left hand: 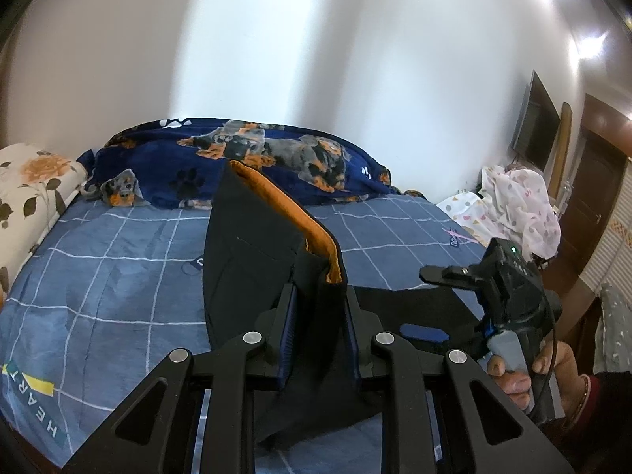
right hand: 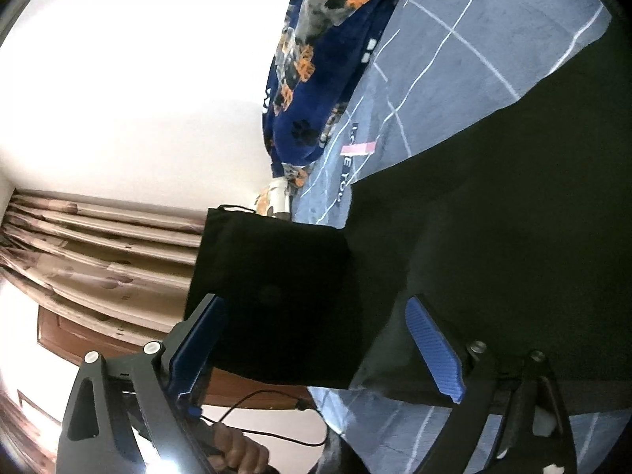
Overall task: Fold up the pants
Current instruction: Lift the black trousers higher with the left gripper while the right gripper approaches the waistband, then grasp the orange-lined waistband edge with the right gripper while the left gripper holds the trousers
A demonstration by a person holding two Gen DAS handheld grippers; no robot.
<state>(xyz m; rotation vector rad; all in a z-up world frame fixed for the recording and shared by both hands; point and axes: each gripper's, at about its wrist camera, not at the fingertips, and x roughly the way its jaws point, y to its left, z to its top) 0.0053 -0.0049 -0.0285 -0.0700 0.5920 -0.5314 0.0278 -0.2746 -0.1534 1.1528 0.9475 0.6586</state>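
Black pants with an orange lining lie on the blue checked bed. My left gripper is shut on the pants' waist end and holds it lifted, lining showing at the top edge. My right gripper shows at the right of the left wrist view, open, over the flat pant leg. In the right wrist view the right gripper stands wide open, blue pads either side of a raised black fold; the rest of the pants spreads right.
A dark blue dog-print blanket lies bunched along the bed's far side by the white wall. A floral pillow lies at the left. A heap of pale clothes sits at the right, with a door behind. Curtains show in the right wrist view.
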